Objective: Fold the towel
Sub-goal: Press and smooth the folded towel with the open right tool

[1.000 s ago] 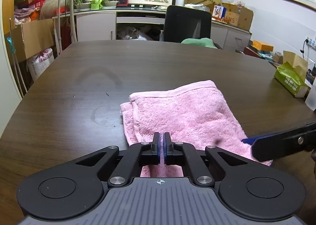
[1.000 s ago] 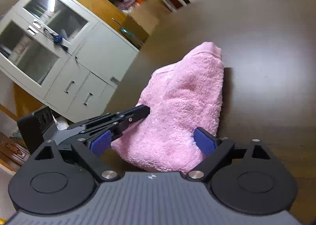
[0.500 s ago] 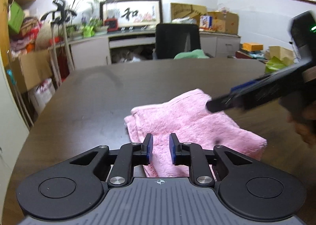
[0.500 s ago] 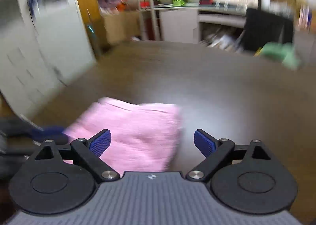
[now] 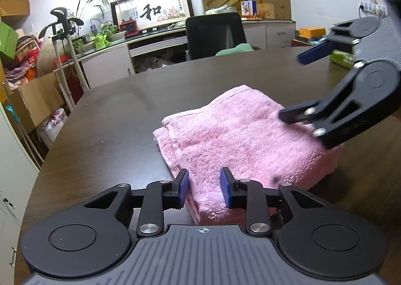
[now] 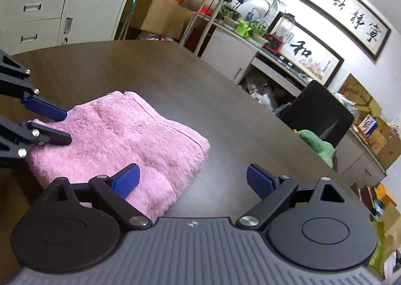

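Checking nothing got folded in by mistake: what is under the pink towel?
The folded pink towel lies flat on the dark wooden table. Its layered edges show only more towel. The tabletop beneath and anything between the layers are covered, so neither can be checked.

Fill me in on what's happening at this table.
A person is folding a pink towel on a dark table with two hand-held grippers. The towel already lies folded into a thick pad. The left gripper sits at its near edge, jaws opening, with towel between them but not pinched. The right gripper hovers over the towel's other side, jaws wide and holding nothing.
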The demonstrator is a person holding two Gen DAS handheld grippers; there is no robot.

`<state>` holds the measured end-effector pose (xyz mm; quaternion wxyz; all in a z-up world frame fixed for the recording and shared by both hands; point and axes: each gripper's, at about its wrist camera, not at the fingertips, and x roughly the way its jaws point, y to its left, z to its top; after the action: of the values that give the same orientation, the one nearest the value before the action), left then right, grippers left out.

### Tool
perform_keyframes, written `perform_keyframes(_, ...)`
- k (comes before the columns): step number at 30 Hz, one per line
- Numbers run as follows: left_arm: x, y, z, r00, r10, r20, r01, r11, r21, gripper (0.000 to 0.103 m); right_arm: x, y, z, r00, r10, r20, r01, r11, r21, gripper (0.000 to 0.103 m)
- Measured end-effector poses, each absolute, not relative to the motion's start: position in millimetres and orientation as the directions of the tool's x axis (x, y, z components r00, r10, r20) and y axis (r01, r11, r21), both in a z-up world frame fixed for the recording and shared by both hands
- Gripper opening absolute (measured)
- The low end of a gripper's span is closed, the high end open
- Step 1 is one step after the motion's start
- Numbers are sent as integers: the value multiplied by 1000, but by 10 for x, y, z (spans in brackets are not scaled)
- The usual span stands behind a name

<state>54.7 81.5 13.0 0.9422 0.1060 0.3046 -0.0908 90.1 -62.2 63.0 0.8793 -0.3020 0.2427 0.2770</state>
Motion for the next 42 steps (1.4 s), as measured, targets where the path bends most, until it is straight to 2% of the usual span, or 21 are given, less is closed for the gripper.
perform_keyframes(3,533,802,123,802,-97,-589,236,958,163,32,790,-582,487,713,317,-626,-661,603,-447,95)
perform_keyframes(5,534,801,123,804,-95,-587,233,959,163,32,727,-570,440,730,313,-608,-652,586,-481,96)
perform_keyframes(11,527,868,121,807,-95,-583,223,963,152,39,808,-581,642,751,361,-553,-632,638,-441,98)
perform_keyframes(13,518,862,112,812,-86,-578,218,962,164,45,900,-549,646,763,359,-537,-618,648,-445,98)
perform_keyframes(15,512,859,103,820,-67,-569,206,961,184,50,1049,-520,656,726,419,-545,-654,666,-359,98)
perform_keyframes(18,518,881,105,816,-70,-573,203,964,170,52,1212,-586,697,548,609,-573,-777,624,-80,98)
perform_keyframes(23,514,890,107,815,-70,-576,203,964,170,52,1384,-563,590,419,690,-590,-816,572,90,98)
perform_keyframes(25,510,882,105,817,-67,-573,203,963,176,52,1452,-521,474,382,668,-638,-813,571,112,98)
perform_keyframes(27,513,885,100,816,-69,-574,203,964,173,52,1470,-487,356,400,622,-673,-803,592,70,99)
perform_keyframes(32,570,888,95,811,-75,-579,197,969,150,54,1500,-458,405,400,575,-714,-792,608,46,99)
perform_keyframes(42,866,563,77,797,-120,-593,239,963,126,54,1610,-859,408,460,486,-743,-708,706,24,99)
